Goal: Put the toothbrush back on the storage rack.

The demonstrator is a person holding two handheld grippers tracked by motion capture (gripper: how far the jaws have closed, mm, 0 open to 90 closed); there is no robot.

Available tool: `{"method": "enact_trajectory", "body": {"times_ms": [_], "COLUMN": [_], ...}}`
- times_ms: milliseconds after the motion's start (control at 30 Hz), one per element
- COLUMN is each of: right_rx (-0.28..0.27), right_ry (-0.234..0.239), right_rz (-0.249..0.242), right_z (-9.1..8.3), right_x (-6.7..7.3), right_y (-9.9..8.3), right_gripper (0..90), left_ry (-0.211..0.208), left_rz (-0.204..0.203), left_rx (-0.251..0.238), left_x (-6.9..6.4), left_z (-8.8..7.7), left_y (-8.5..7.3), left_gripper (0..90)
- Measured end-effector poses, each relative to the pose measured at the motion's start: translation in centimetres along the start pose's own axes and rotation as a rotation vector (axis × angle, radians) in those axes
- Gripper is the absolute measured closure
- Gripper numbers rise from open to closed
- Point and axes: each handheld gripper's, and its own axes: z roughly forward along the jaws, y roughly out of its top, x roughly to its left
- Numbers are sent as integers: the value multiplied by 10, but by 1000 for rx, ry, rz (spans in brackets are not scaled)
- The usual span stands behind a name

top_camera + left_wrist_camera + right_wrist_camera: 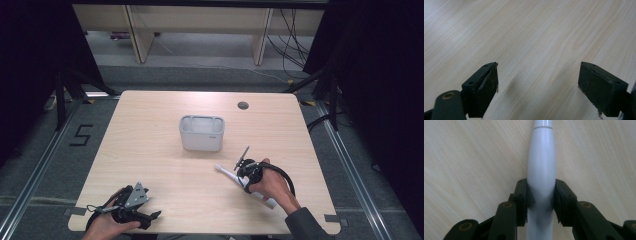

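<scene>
1. The right hand-held gripper (pixel 246 172) is sitting low over the near right part of the pale wood-grain worktop (pixel 150 150), with the person's hand wrapped around its body and a dark sleeve coming in from the bottom edge.
2. Its two black jaws are pressing against opposite sides of a long, smooth white plastic handle (pixel 541 170), gripping it at a thick part of the body; in the right gripper view the pads are touching it on both flanks with no gap showing.
3. The white handle (pixel 230 175) is lying flat on the worktop, slanting from a narrower tip near the middle toward the near right corner, so a side-on pinch appears to be the natural way to take it.
4. Whether it is being lifted yet cannot be told; it looks to be resting on the wood.
5. A light grey rectangular plastic bin (pixel 201 132) with an open top is standing upright at the centre of the worktop, apart from the handle and just beyond it, a likely place for the handle to go.
6. The left hand-held gripper (pixel 150 216) is resting near the near left edge, jaws spread wide over bare wood and holding nothing, seemingly parked out of the way.
</scene>
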Motion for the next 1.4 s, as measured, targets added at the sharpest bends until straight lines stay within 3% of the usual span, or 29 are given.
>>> {"method": "enact_trajectory", "body": {"times_ms": [100, 233, 267, 300, 333, 367, 433, 500, 533, 567, 600, 667, 700, 733, 767, 867, 1000, 1033, 1267, 1300, 1333, 1400], "right_rx": [-45, -54, -61, -43, -54, -53, -79, -78, -113, -113, -124, -152, -180, -180, -190, -271, -326, -362, -453, -464, -486, -501], "right_ry": [-16, -21, -5, -21, -21, -16, -15, -22, -30, -30, -34, -41, -48, -48, -47, -46, -41, -46, -46, -52, -62, -44], "right_rz": [-41, -6, -14, -39, -20, -41, -8, -29, -11, -11, -40, -34, -2, -2, 5, 54, 55, 38, 100, 63, 92, 86], "right_z": [0, -2, -1, -3, -4, -4, -6, -8, -12, -12, -14, -21, -28, -28, -30, -45, -57, -60, -70, -71, -71, -73], "right_x": [-4, -3, -4, -6, -5, -7, -3, -4, -5, -5, -7, -9, -9, -9, -10, -12, -16, -19, -20, -23, -22, -24], "right_y": [-4, -7, -9, -8, -9, -10, -12, -13, -17, -17, -18, -24, -30, -30, -32, -41, -46, -47, -49, -49, -48, -47], "right_gripper": [668, 669, 669, 669, 669, 669, 669, 669, 669, 669, 669, 669, 669, 669, 670, 669, 669, 669, 669, 669, 669, 669], "left_ry": [0, 2, 2, 0, -1, -1, 3, -3, -1, -1, 1, -2, 0, -1, 0, 1, 5, 2, -3, 2, 3, -4], "left_rz": [3, 5, 2, 2, -1, -9, 4, -2, 0, 0, -8, -10, 4, -12, -1, 2, -12, 4, -11, -4, -4, -16], "left_rx": [-2, 7, 1, -1, 0, 3, 5, -2, 5, 3, 1, 0, 7, 3, 5, 5, 1, -2, -3, -3, -4, -8], "left_x": [0, 0, 0, 0, 0, 0, 1, -1, 0, 0, 0, 0, 0, -1, 0, 0, 0, 0, 0, 0, 0, 0], "left_z": [0, 0, 0, 0, 0, 0, 0, 0, 0, 0, 0, 0, 0, 0, 0, 0, 0, 0, 0, 0, 0, 0], "left_y": [0, 0, 0, 0, 0, 0, 0, 0, 0, 0, 0, 0, 0, 0, 0, 0, 0, 1, 0, 0, 0, 0], "left_gripper": [161, 161, 161, 161, 161, 161, 161, 161, 161, 161, 161, 161, 161, 161, 161, 161, 161, 161, 162, 162, 161, 162]}}
